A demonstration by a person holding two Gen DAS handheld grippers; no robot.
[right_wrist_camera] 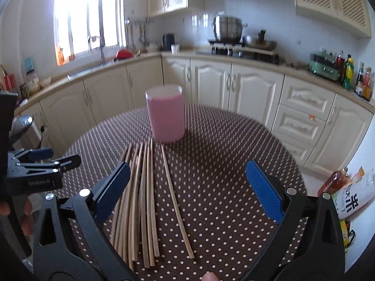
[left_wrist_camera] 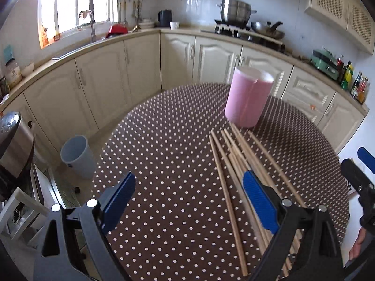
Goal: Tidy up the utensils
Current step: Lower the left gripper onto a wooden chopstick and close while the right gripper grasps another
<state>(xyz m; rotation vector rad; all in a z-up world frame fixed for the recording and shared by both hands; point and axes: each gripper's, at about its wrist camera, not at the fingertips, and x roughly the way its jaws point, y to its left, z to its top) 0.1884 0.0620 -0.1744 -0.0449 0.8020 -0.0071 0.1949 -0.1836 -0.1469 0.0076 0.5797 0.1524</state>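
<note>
A cream-cabinet kitchen surrounds the round table in brown polka-dot cloth point(right_wrist_camera: 222, 140). The loose bundle of pale wooden chopsticks point(right_wrist_camera: 140, 199) lies there, long axis toward the tall pink plastic holder point(right_wrist_camera: 166, 114). Left gripper point(left_wrist_camera: 189, 201) and right gripper point(right_wrist_camera: 187, 187) hover spread, empty; the right looks nearer.

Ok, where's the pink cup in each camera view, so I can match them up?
Left wrist: pink cup sits upper right of centre, beyond the far ends of the chopsticks.
Right wrist: the cup stands near centre, just past the chopsticks.
Shared landmark: the steel pot on the stove.
</note>
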